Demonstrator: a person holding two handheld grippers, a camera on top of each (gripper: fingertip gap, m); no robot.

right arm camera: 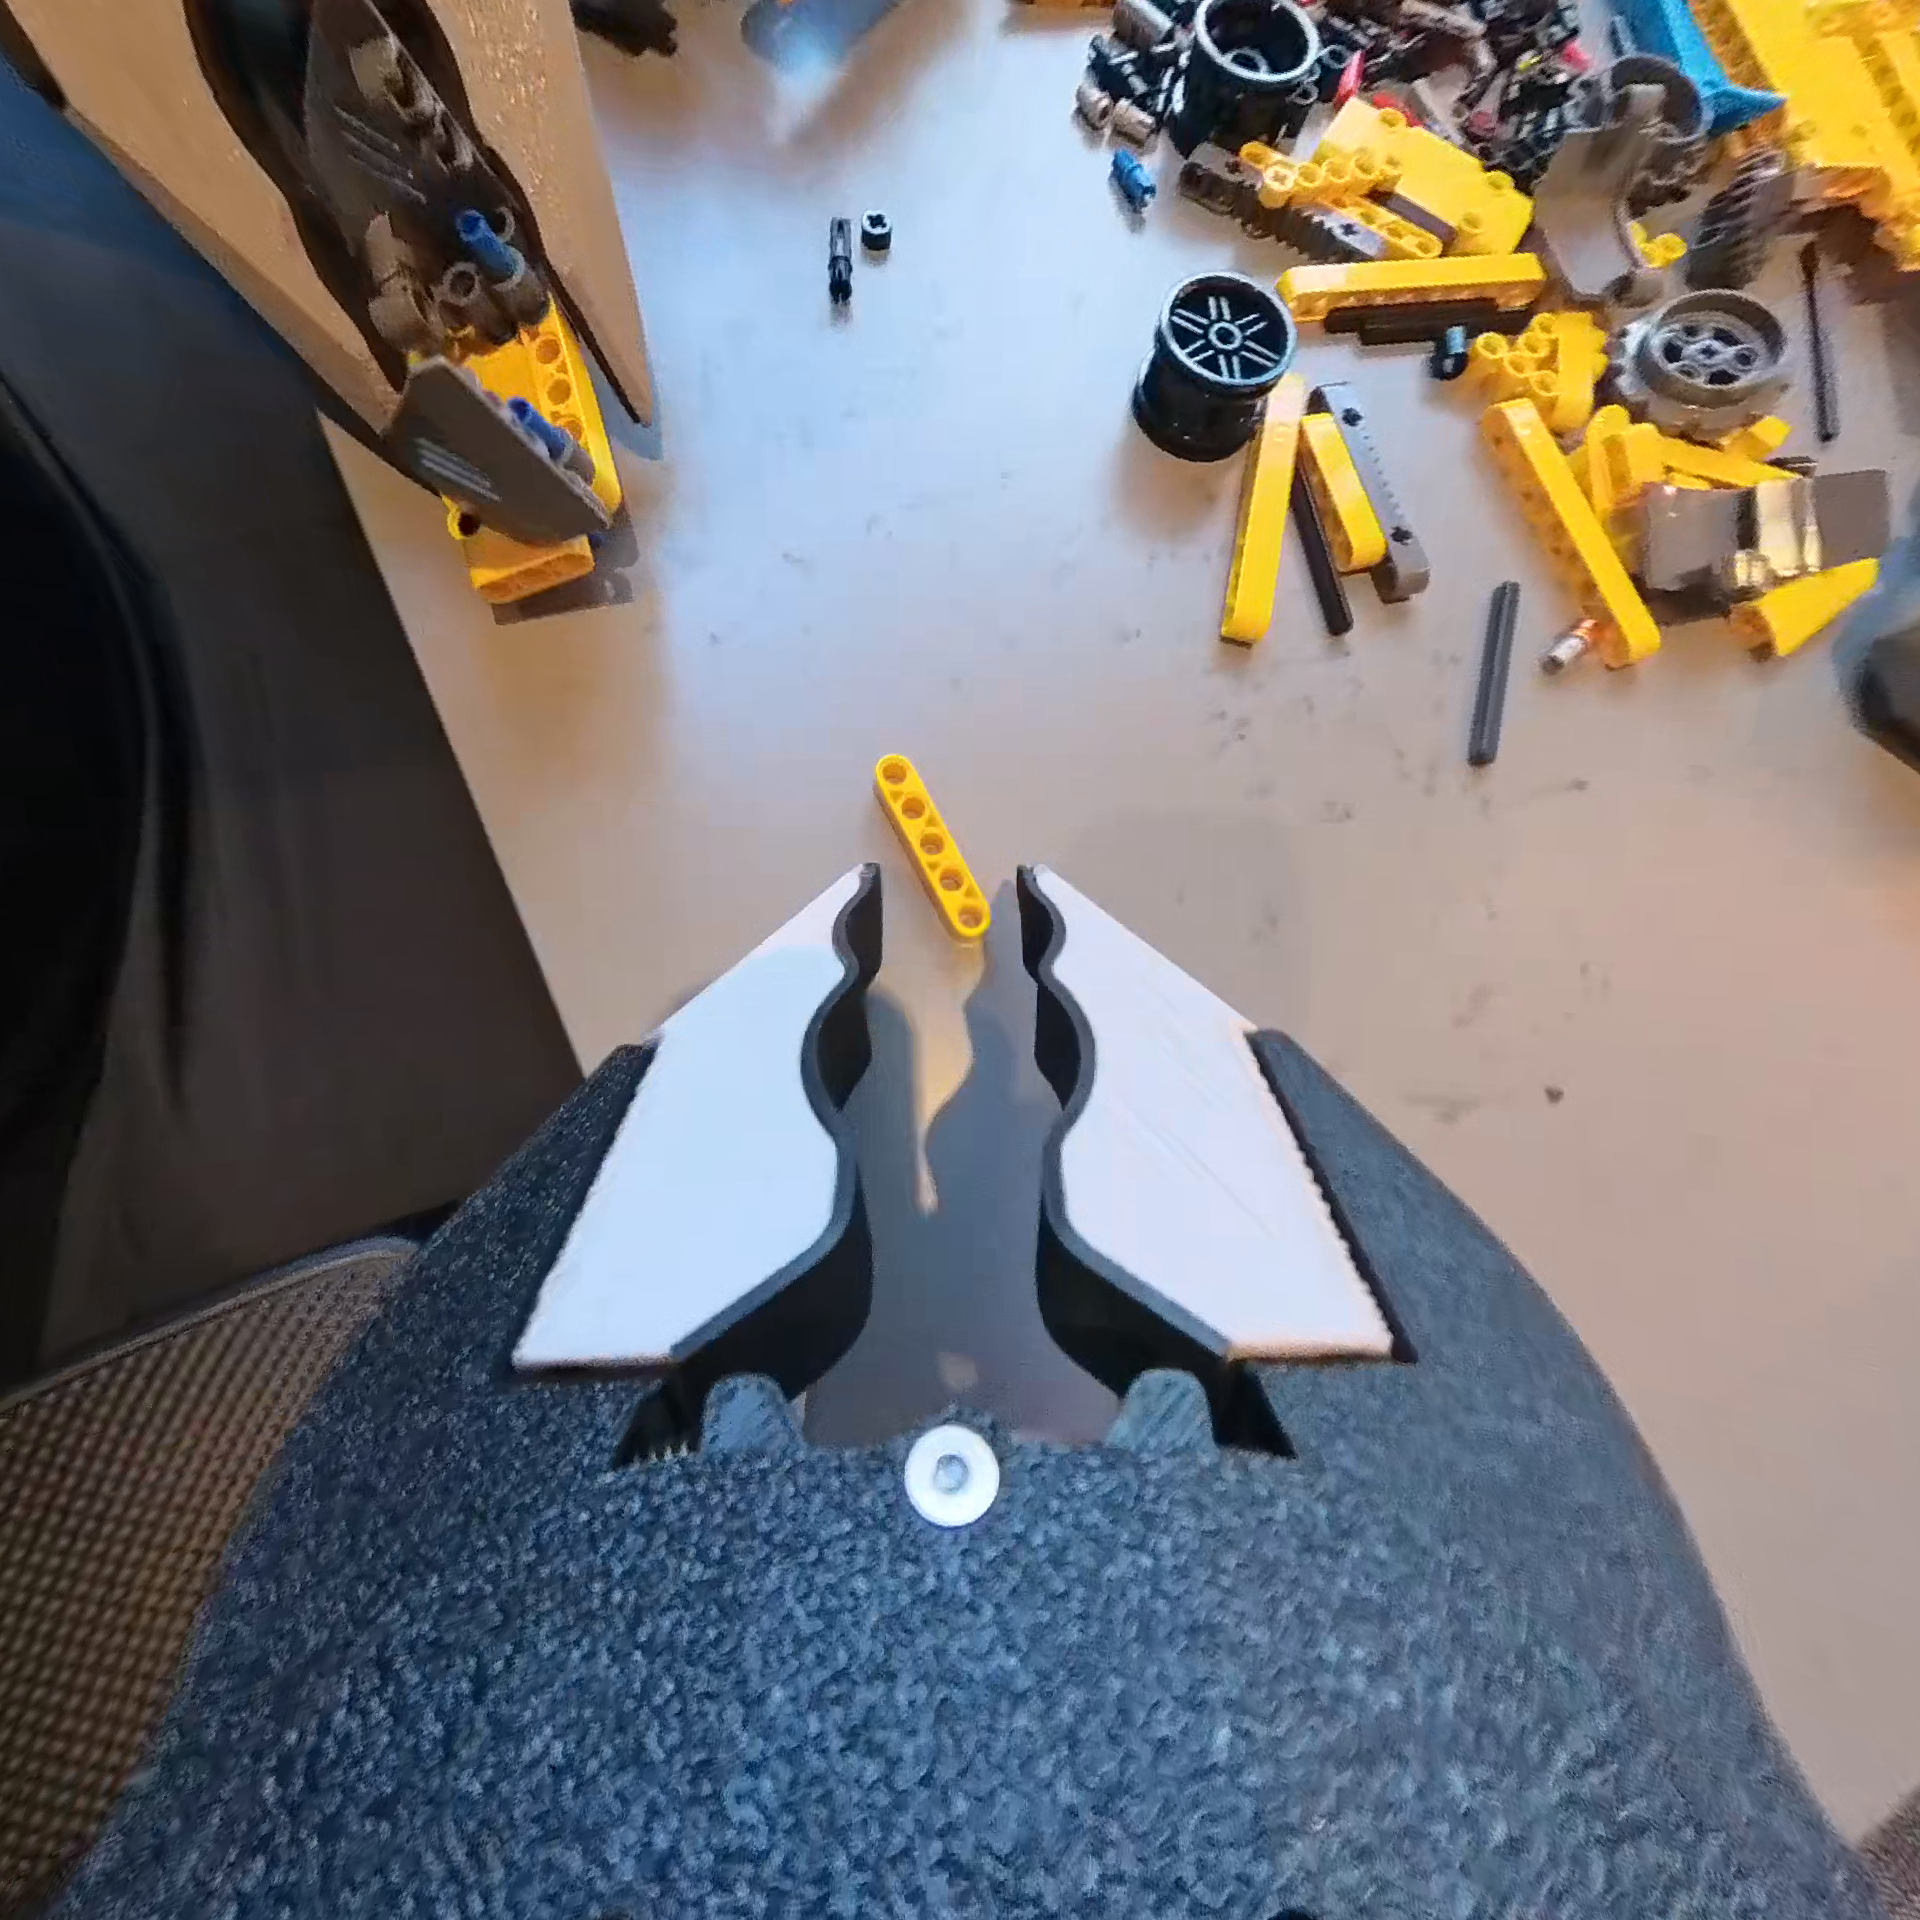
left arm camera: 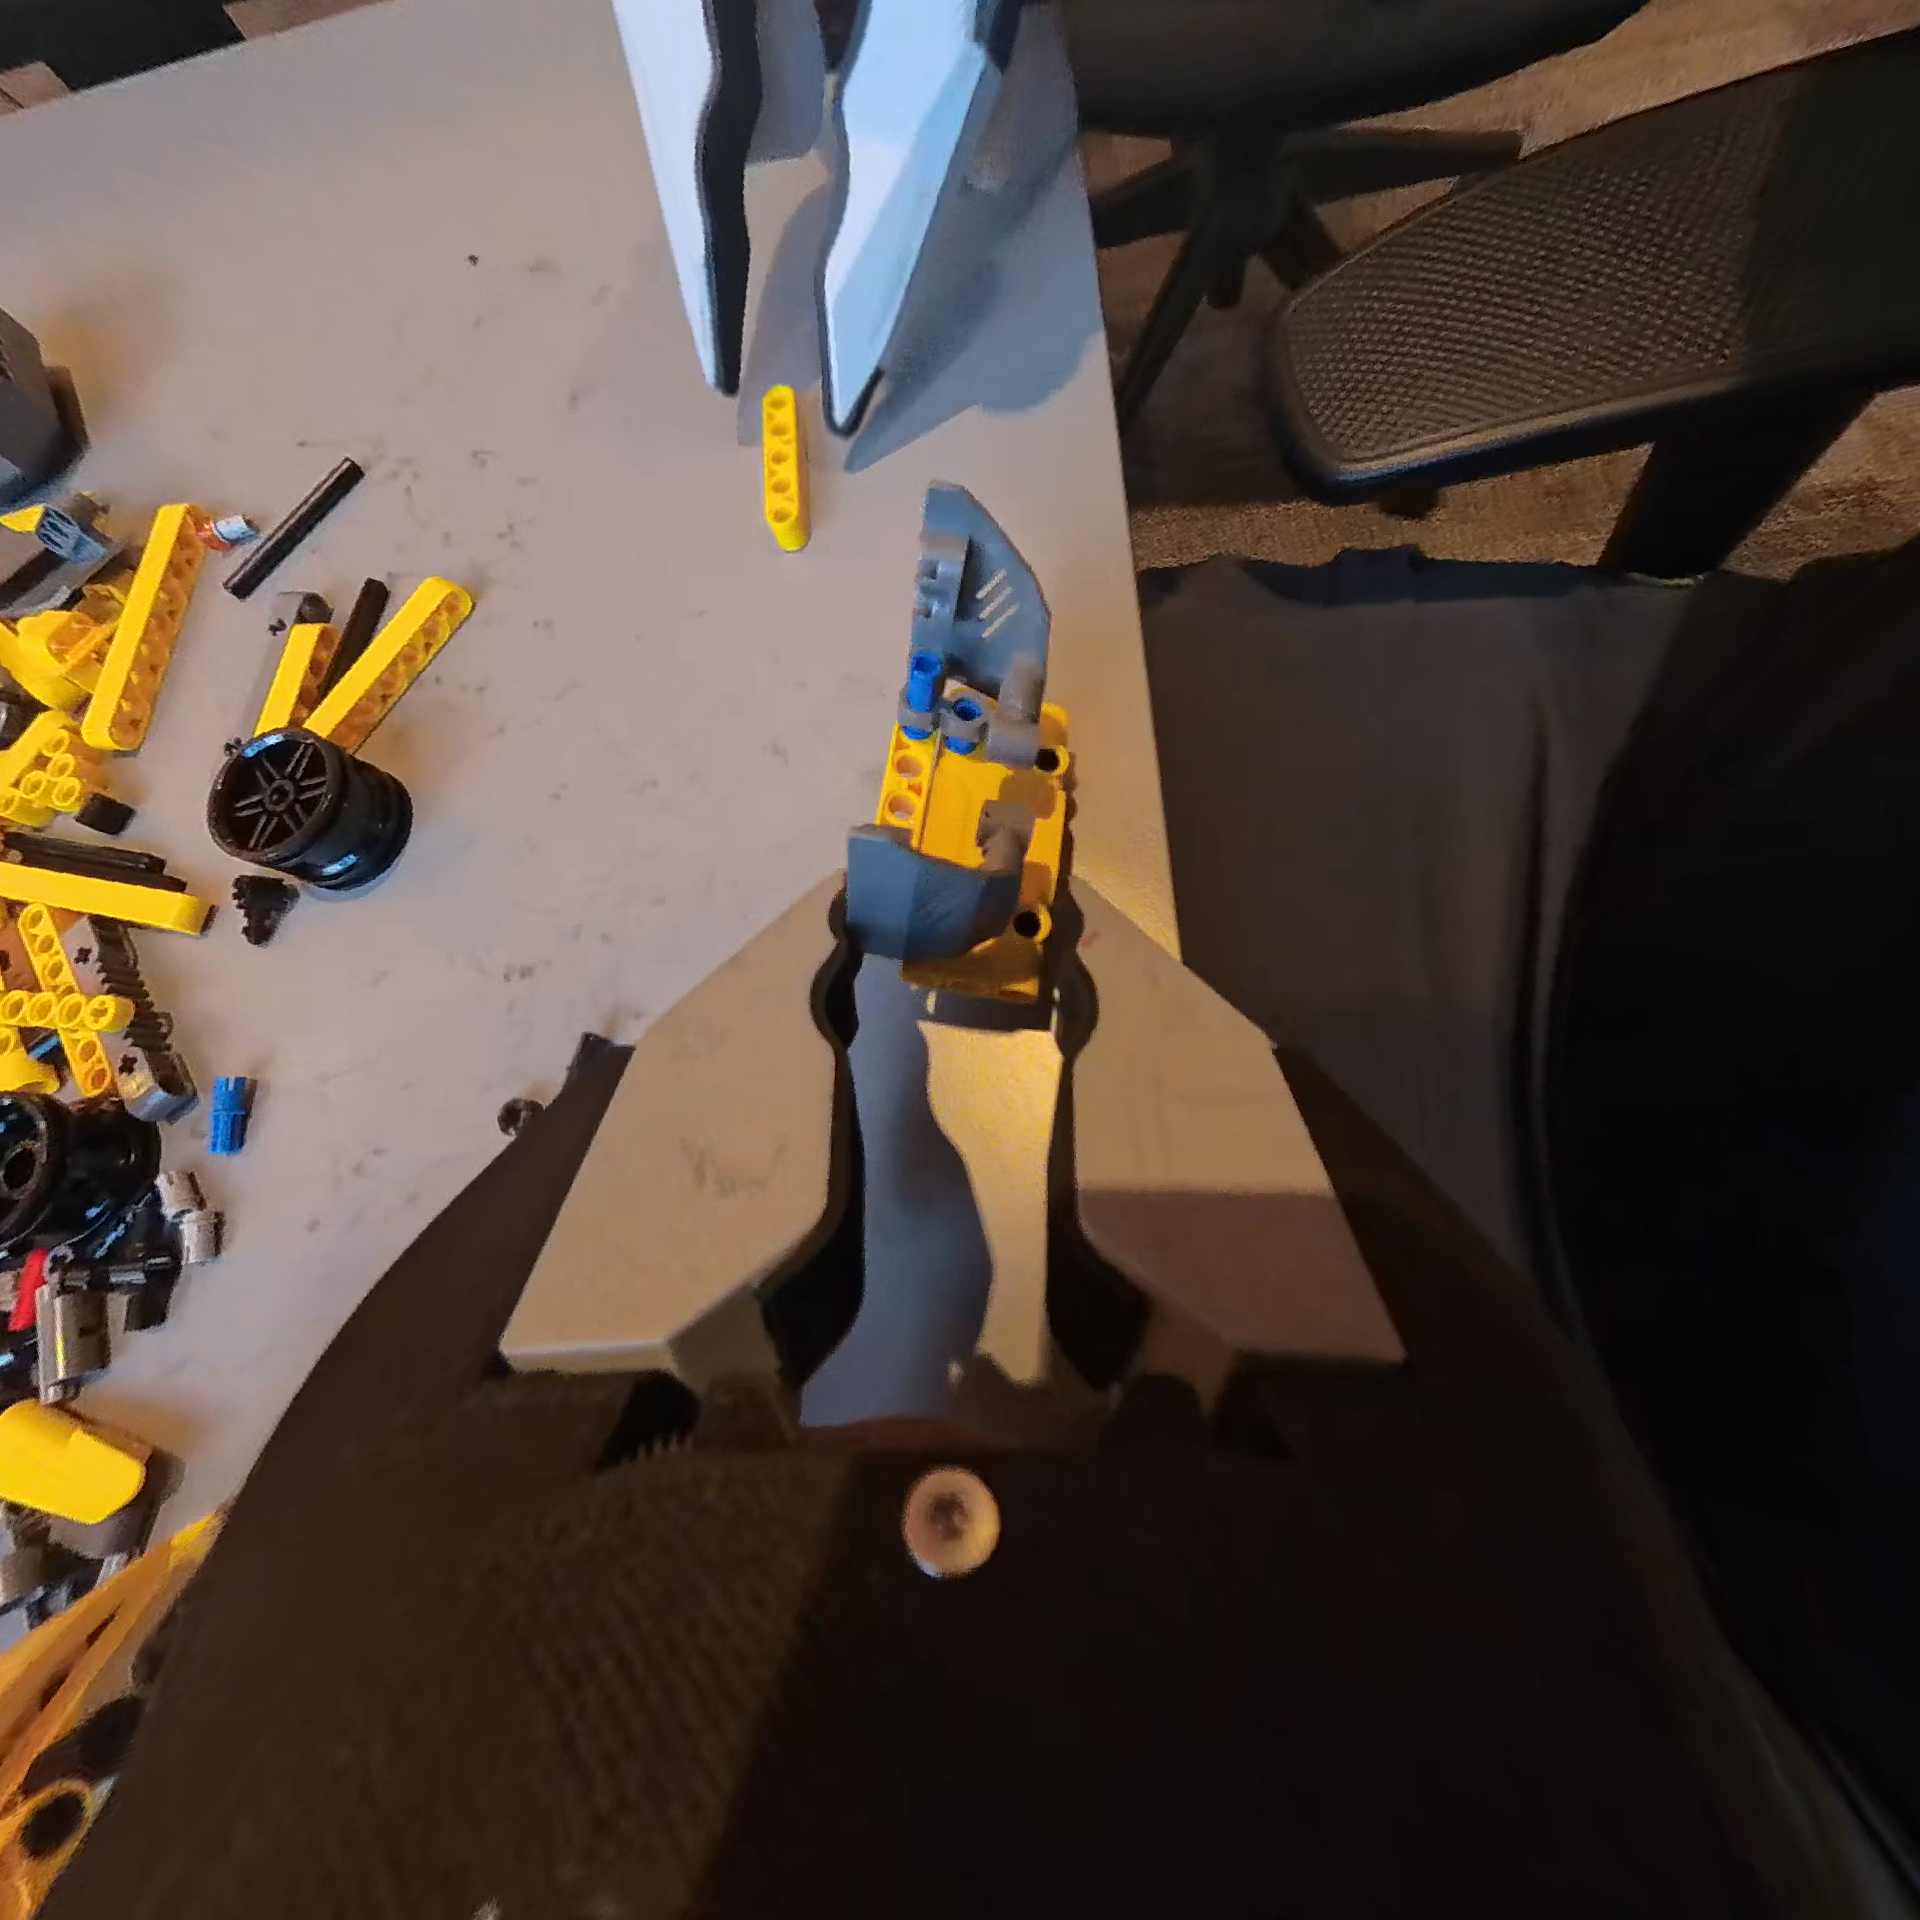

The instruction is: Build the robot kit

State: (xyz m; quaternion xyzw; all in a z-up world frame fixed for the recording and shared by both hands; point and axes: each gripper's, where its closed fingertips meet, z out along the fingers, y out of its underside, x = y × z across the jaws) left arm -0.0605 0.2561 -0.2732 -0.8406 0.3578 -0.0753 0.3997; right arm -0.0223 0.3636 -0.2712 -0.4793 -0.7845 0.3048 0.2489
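Observation:
My left gripper [left arm camera: 951, 935] is shut on a yellow and grey brick assembly [left arm camera: 971, 790] with blue pins and a grey curved panel, held near the table's right edge. The same assembly shows in the right wrist view [right arm camera: 509, 436], clamped by the left gripper's fingers. My right gripper [right arm camera: 948, 899] is open and empty, low over the table. A short yellow beam with holes [right arm camera: 930, 847] lies just ahead of its fingertips, its near end between them. In the left wrist view the beam [left arm camera: 784, 468] lies just in front of the right gripper's white fingers [left arm camera: 894, 208].
A pile of loose yellow beams [left arm camera: 145, 623], black wheels [left arm camera: 307, 810], black axles and grey parts covers the table's left side; in the right wrist view the pile [right arm camera: 1507, 312] lies far right. A blue pin [left arm camera: 231, 1114] lies alone. A black mesh chair [left arm camera: 1558, 312] stands beside the table edge [left arm camera: 1132, 623].

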